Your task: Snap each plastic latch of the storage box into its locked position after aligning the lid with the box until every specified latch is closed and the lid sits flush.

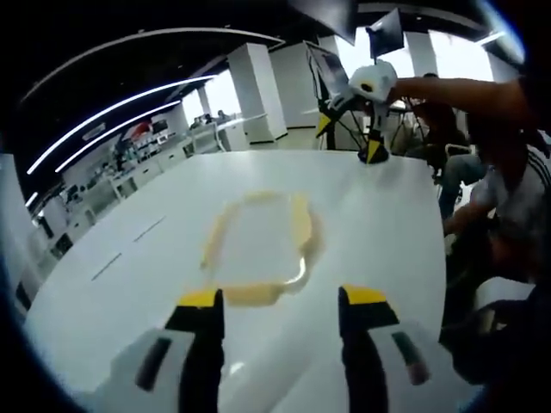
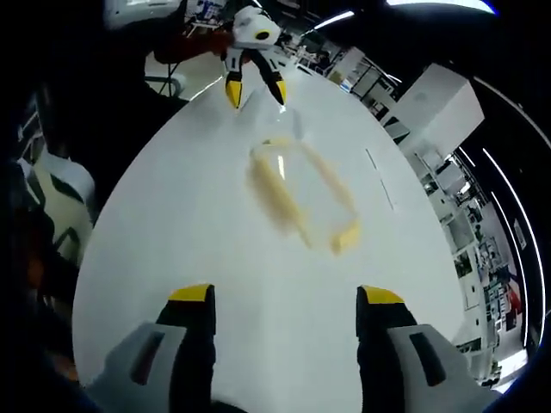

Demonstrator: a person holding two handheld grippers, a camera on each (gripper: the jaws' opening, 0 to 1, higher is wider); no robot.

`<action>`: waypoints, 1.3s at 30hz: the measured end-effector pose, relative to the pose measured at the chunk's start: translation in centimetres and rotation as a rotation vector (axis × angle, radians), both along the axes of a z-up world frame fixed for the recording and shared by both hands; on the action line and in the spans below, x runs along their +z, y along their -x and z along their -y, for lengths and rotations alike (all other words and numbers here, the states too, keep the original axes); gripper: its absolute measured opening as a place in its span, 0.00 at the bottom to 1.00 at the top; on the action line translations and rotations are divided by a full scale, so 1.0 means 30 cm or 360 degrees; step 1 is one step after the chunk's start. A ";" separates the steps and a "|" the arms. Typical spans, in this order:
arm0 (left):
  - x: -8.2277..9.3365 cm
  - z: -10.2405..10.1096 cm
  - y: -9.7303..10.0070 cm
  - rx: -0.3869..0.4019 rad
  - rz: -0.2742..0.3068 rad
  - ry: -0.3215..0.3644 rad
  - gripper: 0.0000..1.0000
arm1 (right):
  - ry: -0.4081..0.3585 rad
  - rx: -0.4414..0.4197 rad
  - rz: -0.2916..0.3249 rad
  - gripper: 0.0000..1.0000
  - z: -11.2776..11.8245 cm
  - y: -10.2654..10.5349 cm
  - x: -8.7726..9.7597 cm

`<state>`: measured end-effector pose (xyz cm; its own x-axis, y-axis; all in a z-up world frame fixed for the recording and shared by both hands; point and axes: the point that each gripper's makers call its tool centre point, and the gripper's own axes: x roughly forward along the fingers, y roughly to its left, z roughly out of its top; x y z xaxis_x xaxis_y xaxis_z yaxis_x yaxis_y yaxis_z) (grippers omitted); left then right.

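Both grippers are wide open with nothing in them: left gripper hangs just short of the box, right gripper well back from it. Box sits mid-table, blurry, yellow-edged.

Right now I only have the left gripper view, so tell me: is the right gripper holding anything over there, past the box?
Observer: No. In the right gripper view, the right gripper has its jaws wide apart with only bare white table between them, short of the storage box.
Operator: What about the end of the box on that side?
Observer: There's a brighter yellow piece at that end. It's too blurred to tell whether it's a latch, or whether it's snapped shut.
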<state>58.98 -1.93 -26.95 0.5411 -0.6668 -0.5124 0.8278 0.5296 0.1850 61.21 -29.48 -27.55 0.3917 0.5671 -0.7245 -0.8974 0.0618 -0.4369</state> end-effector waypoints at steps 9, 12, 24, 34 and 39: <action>0.000 -0.005 0.000 0.0003 0.0002 0.0005 0.53 | 0.0015 -0.0006 -0.0016 0.66 0.005 0.017 -0.006; 0.001 -0.006 0.003 0.0001 0.0003 0.0006 0.53 | 0.0028 -0.0009 -0.0026 0.66 0.014 0.040 -0.008; 0.027 0.014 0.013 0.0006 0.0037 0.0004 0.53 | 0.0088 -0.0119 -0.0095 0.66 0.216 0.212 -0.010; 0.062 0.057 0.038 -0.0014 0.0081 -0.0006 0.53 | 0.0018 -0.0227 -0.0055 0.66 0.347 0.340 0.046; 0.071 0.066 0.053 -0.0008 0.0094 -0.0010 0.53 | 0.0018 -0.0279 -0.0045 0.66 0.395 0.399 0.037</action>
